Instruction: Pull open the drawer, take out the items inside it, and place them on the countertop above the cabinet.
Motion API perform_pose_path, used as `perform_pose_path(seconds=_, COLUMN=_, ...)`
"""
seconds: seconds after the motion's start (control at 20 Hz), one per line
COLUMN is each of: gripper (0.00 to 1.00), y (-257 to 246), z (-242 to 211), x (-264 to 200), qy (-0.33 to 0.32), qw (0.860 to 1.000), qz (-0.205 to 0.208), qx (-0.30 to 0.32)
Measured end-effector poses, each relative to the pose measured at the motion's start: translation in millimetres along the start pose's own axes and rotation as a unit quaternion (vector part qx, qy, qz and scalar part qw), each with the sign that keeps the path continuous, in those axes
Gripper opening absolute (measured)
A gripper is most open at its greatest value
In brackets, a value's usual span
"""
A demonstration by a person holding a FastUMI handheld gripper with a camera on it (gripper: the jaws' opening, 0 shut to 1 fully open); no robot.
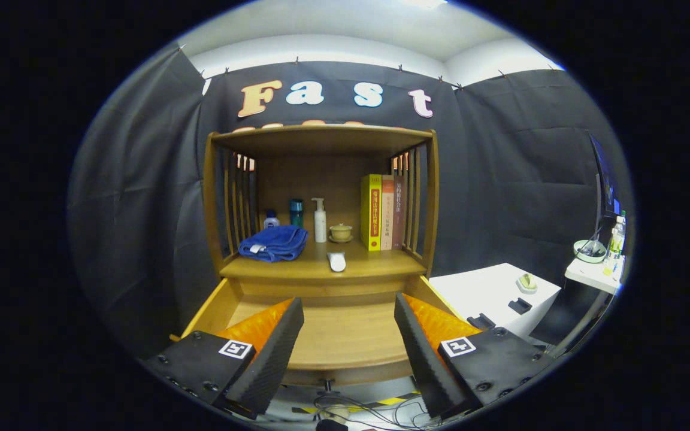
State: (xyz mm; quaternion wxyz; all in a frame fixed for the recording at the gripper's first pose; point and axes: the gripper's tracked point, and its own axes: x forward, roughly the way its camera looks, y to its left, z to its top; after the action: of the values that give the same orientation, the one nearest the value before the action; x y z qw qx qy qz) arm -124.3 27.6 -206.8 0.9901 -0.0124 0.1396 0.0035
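Drawer (345, 335) stood pulled open below the counter (321, 267), its bare wooden floor in view.
The gripper (348, 335) hung over it, jaws released and holding nothing. On the counter, a white mouse-like item (336, 261) lay near the front edge, long axis front to back, beside a folded blue towel (274, 243), a pump bottle (320, 220), a lidded cup (341, 232) and upright books (382, 212).

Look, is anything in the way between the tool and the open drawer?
Nothing visible is. The open tool hangs right over the drawer, whose bare bottom shows between its fingers. A small white thing lies on the countertop beyond.

Books (384, 212) upright — white table (489, 293) beside
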Motion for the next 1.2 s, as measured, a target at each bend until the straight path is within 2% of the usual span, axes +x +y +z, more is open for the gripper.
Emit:
perform_pose_path(seconds=0.15, gripper=0.99, y=15.0, z=-44.3, x=-10.9, qy=0.016, qw=1.0, qz=0.014, qx=0.016)
perform_pose_path(seconds=0.3, gripper=0.99, y=3.0, z=-91.7, x=-1.7, qy=0.037, qw=0.999, qz=0.004, qx=0.036)
perform_pose_path(seconds=0.4, gripper=0.99, y=-2.8, z=-124.1, x=-14.8, qy=0.051, qw=0.998, qz=0.004, qx=0.04)
perform_pose_path(seconds=0.6, gripper=0.99, y=-5.3, z=-168.9, x=-18.9, qy=0.068, qw=0.998, qz=-0.004, qx=-0.008)
perform_pose_path(seconds=0.7, gripper=0.99, y=1.1, z=-187.5, x=-16.3, qy=0.075, qw=0.997, qz=-0.001, qx=-0.005)
perform_pose_path(seconds=1.05, gripper=0.98, y=10.5, z=-198.9, x=-12.8, qy=0.046, qw=0.998, qz=0.001, qx=0.04)
perform_pose_path(seconds=1.2, gripper=0.98, y=25.6, z=-199.8, x=-1.2, qy=0.041, qw=0.998, qz=0.022, qx=0.052)
